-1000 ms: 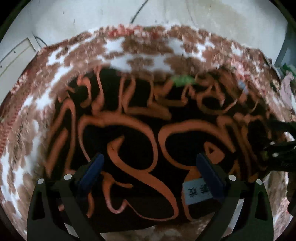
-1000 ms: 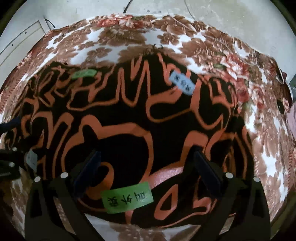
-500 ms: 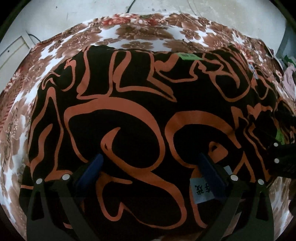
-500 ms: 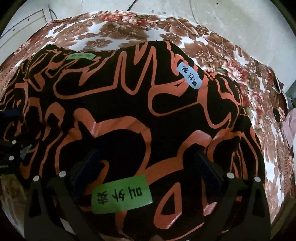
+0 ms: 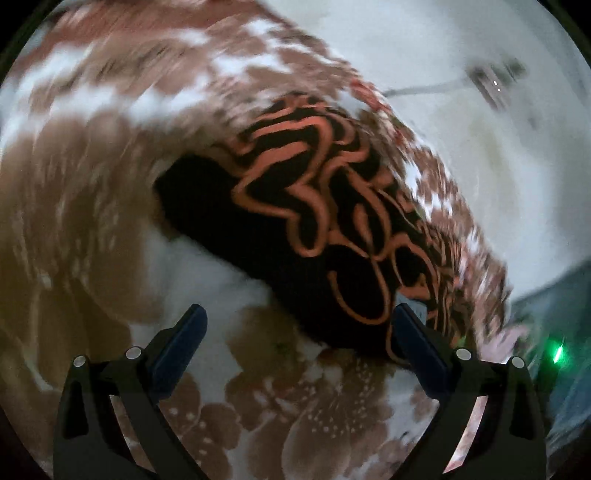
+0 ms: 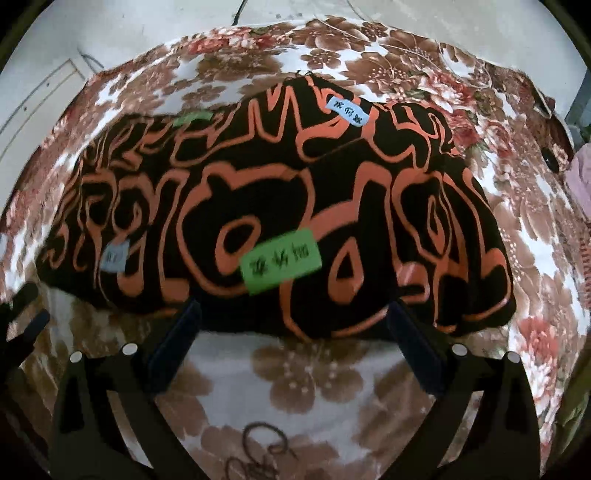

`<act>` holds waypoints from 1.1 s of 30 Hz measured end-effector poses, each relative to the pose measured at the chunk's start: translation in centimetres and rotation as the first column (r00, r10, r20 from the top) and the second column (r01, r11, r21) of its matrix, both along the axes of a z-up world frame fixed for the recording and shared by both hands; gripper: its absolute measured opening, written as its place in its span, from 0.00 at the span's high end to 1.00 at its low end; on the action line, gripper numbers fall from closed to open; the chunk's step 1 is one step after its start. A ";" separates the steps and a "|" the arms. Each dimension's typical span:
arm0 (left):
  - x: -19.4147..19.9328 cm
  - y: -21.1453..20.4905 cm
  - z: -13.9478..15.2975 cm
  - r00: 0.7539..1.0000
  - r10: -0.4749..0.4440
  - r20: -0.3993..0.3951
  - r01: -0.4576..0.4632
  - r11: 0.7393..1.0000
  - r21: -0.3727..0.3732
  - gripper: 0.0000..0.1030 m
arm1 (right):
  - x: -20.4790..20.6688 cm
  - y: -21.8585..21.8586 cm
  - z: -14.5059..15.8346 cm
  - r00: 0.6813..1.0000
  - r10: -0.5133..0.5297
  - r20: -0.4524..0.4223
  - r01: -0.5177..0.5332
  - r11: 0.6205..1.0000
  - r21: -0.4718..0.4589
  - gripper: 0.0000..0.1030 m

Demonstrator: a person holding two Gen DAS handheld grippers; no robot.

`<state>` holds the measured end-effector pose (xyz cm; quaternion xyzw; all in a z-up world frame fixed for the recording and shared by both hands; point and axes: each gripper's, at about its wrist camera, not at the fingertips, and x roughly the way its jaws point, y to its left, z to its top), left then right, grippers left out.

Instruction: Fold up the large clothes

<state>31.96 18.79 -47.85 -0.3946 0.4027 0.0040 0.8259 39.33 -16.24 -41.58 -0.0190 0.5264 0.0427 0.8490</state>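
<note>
A black garment with orange swirls (image 6: pixel 288 206) lies folded in a thick rectangle on the floral bedspread (image 6: pixel 306 373). A green label (image 6: pixel 280 260) sits near its front edge, a blue label (image 6: pixel 347 112) at the back and another blue label (image 6: pixel 115 257) at the left. My right gripper (image 6: pixel 293 341) hangs open just in front of the garment, holding nothing. The left wrist view is blurred: the garment (image 5: pixel 332 229) runs diagonally to the upper right, and my left gripper (image 5: pixel 297 345) is open over bare bedspread (image 5: pixel 280 402), its right finger (image 5: pixel 417 343) beside the cloth's edge.
The bedspread covers a bed with pale floor (image 6: pixel 166 33) beyond its far edge. A pinkish cloth (image 6: pixel 580 177) lies at the right edge. In the left wrist view a green light (image 5: pixel 556 354) glows low on the right. The left gripper's finger (image 6: pixel 26 325) shows at the left edge.
Both grippers have pulled back off the garment toward the near side, leaving it lying folded. The left one has also swung away to the left, fast enough to blur its view.
</note>
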 end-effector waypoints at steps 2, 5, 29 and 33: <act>-0.1 0.2 -1.3 0.999 0.036 0.015 -0.035 0.998 -0.056 0.05 | -0.4 0.4 -0.5 1.000 0.008 -0.011 -0.008 1.000 -0.020 0.04; 1.1 0.4 -1.7 0.996 0.050 0.071 -0.045 0.996 -0.073 0.05 | -0.6 0.7 -1.1 1.000 0.015 -0.023 -0.016 0.999 -0.034 0.04; 8.7 0.2 -2.8 0.995 0.067 0.075 -0.072 0.995 0.066 0.05 | 6.1 1.5 -0.7 0.995 -0.101 0.010 0.101 0.988 -0.119 0.04; 9.6 -0.4 -0.4 0.989 0.029 0.145 -0.040 0.996 0.080 0.09 | 6.8 2.0 -0.8 0.992 -0.123 0.011 0.124 0.982 -0.143 0.04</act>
